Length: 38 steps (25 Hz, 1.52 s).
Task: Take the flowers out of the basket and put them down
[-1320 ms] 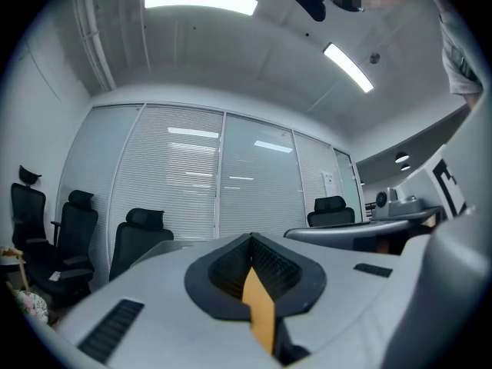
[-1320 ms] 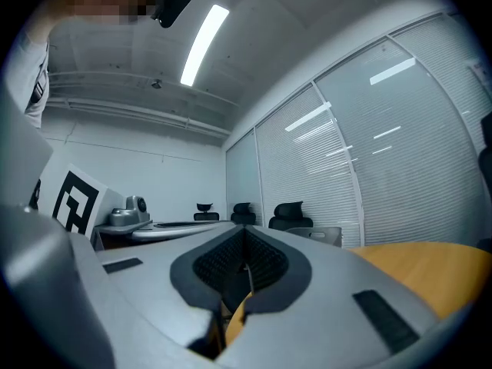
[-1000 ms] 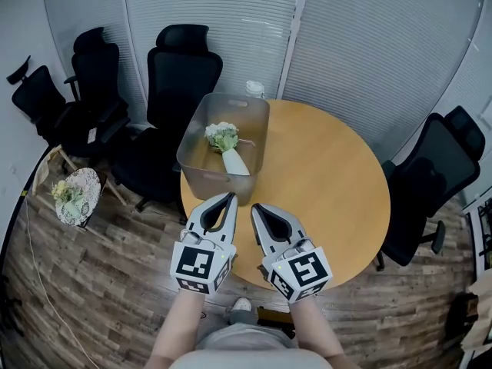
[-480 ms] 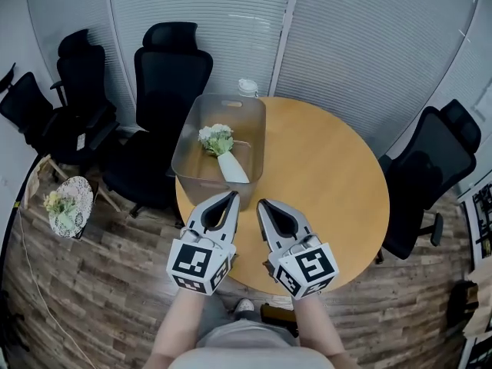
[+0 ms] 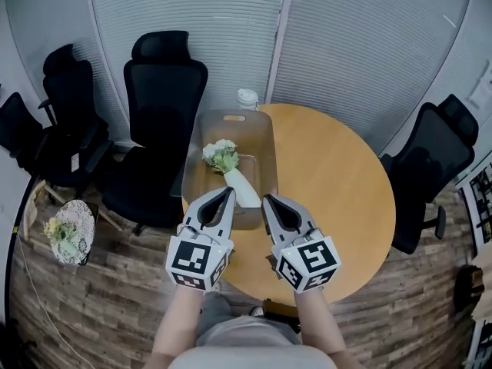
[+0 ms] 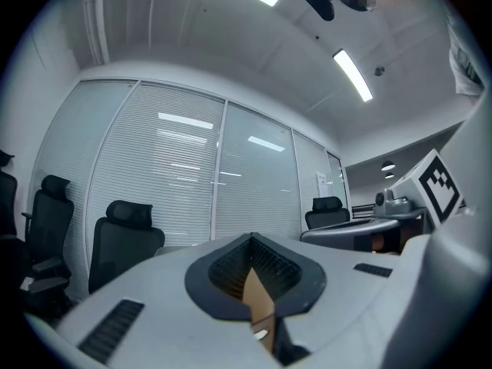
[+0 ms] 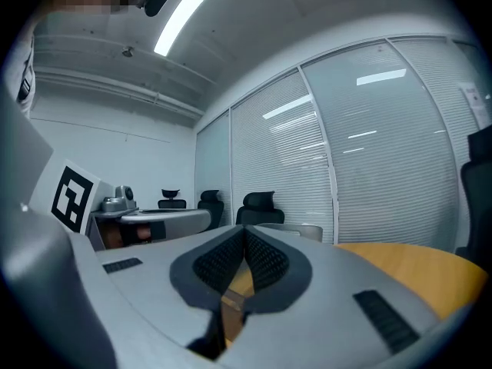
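A small bouquet of white and green flowers (image 5: 221,154) in a white paper cone lies inside a translucent grey basket (image 5: 234,117) on the left side of the round wooden table (image 5: 338,183). My left gripper (image 5: 230,191) and right gripper (image 5: 266,198) are held side by side, level, with their tips over the basket's near end, just short of the cone's lower tip. Both are shut with nothing between the jaws. The left gripper view shows its jaws (image 6: 250,239) closed tip to tip. So does the right gripper view (image 7: 244,229). Neither touches the flowers.
A white bottle (image 5: 247,98) stands behind the basket. Black office chairs stand at the left (image 5: 157,91) and right (image 5: 434,160) of the table. A second bouquet (image 5: 68,233) lies low at the far left. Glass walls with blinds close off the back.
Both grippers have moved forward together, from the table's near edge to over the basket's near end. They stay shut. The flowers have not moved in the basket.
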Tool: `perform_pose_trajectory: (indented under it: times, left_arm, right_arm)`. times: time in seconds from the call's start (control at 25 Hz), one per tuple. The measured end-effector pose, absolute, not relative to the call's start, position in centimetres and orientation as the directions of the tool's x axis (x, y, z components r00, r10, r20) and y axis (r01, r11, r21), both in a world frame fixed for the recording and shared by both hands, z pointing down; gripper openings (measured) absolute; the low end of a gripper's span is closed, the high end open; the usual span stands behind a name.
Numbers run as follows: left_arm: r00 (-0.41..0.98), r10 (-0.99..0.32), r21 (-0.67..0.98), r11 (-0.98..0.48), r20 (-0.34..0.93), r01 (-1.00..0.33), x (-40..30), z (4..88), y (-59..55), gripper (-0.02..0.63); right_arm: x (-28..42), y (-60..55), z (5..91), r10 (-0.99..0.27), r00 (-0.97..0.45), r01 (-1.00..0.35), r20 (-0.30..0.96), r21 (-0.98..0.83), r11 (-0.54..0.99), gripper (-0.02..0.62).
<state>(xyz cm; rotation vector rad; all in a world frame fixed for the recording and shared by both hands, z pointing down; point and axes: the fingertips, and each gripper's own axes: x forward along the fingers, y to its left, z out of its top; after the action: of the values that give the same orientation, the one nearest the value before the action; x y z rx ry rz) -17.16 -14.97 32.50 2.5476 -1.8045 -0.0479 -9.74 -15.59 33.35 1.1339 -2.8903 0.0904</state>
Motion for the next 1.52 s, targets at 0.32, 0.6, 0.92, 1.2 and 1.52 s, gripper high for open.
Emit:
perform_pose_trajectory:
  times: [0.32,0.6,0.92,1.2,1.52]
  left_arm:
    - [0.395,-0.917,0.007,-0.396,-0.045,-0.918,-20.9,31.2,-19.5,0.000]
    - [0.446,-0.892,0.008,-0.448,-0.072,-0.894,-23.3,30.7,-23.3,0.000]
    - [0.489,-0.870,0.019,-0.491,-0.064,-0.871,-25.3,31.7,-26.5,0.000]
    - [0.498,-0.864,0.040,-0.502,-0.078,-0.864,-27.6,31.6,-28.5,0.000]
    - [0.518,-0.849,0.042,-0.524,-0.107,-0.850,-28.7,31.2,-29.9,0.000]
  right_arm:
    - [-13.8,-20.2,33.0,-0.698,-0.709,-0.701,0.101,0.008,0.713,0.026]
    - [-15.7,-24.6,34.3,-0.725,-0.665,-0.730,0.179,0.052,0.682,0.043]
    - [-18.9,-28.5,37.0,-0.700,-0.646,-0.709,0.305,0.099,0.698,0.191]
    - [-22.2,-31.2,40.7,-0.597,-0.638,-0.639,0.487,0.096,0.763,0.312]
    - [-23.0,-33.7,44.7,-0.541,-0.586,-0.630,0.603,0.081,0.773,0.384]
